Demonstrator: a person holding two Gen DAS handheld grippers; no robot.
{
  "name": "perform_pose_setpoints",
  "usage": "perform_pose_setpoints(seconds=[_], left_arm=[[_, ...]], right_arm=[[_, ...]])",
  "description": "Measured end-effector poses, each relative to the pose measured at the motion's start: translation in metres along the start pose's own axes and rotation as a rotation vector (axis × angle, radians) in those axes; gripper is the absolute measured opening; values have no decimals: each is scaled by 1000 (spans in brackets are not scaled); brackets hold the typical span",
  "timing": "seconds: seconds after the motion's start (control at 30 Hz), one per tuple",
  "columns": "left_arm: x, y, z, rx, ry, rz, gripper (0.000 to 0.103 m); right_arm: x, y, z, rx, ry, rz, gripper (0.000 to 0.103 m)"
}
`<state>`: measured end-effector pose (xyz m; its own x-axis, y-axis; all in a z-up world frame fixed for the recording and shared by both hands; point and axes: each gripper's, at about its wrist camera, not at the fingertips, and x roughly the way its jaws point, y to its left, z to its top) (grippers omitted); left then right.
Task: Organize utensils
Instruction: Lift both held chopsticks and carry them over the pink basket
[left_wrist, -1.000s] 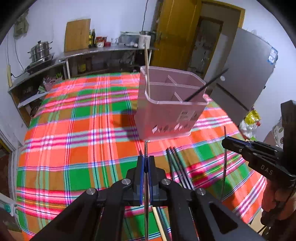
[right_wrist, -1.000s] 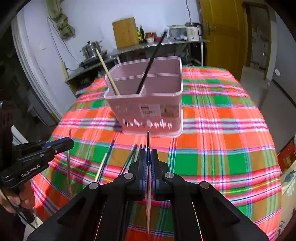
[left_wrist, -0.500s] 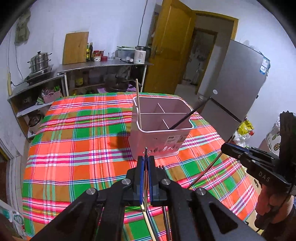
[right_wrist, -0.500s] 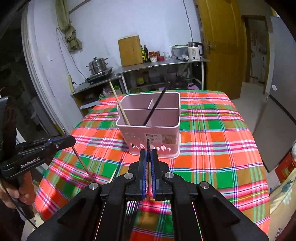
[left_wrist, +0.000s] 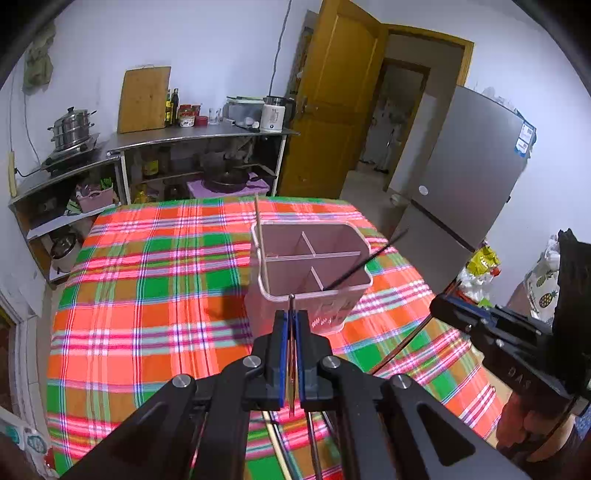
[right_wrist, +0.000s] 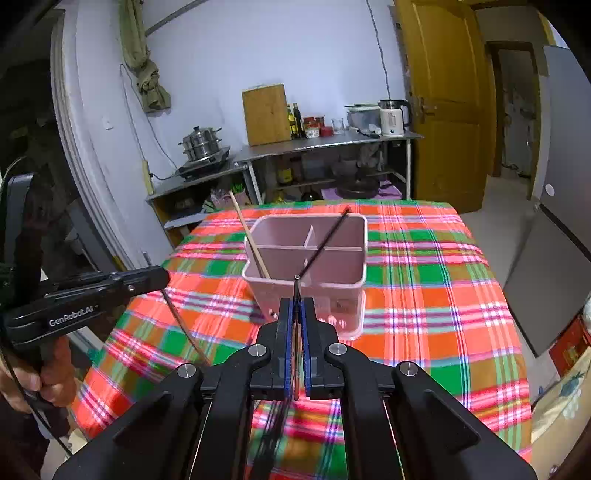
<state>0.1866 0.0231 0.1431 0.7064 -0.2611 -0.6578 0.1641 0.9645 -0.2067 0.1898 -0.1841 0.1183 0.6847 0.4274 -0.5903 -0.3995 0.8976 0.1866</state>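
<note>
each claw is clenched on a thin chopstick: left claw (left_wrist: 291, 325), right claw (right_wrist: 296, 314). both hover just before the pink holder (left_wrist: 310, 266) at frame centre on the bench (left_wrist: 147, 295). the sticks look light, stiff and slippery, best pinched mid-shaft.

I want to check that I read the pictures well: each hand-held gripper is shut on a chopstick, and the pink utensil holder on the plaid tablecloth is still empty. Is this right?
Not quite: the pink utensil holder is not empty. The right wrist view shows a wooden chopstick and a black chopstick leaning in it. The rest holds: the left hand-held gripper and right hand-held gripper are each shut on a chopstick, and the holder stands on the plaid tablecloth.
</note>
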Motion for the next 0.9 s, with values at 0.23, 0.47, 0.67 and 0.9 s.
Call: perform_pose_setpoints(seconds=[0.23, 0.47, 0.67, 0.9], left_arm=[[-9, -6, 47, 3, -66, 3, 4], [-14, -12, 92, 11, -129, 2, 4], [3, -10, 111, 13, -150, 11, 4], [40, 5, 102, -8, -118, 7, 4]], right_arm=[[-2, 12, 37, -26, -77, 18, 4], [-3, 14, 75, -10, -159, 27, 4], [11, 12, 94, 6, -188, 24, 4], [41, 10, 87, -5, -147, 15, 4]])
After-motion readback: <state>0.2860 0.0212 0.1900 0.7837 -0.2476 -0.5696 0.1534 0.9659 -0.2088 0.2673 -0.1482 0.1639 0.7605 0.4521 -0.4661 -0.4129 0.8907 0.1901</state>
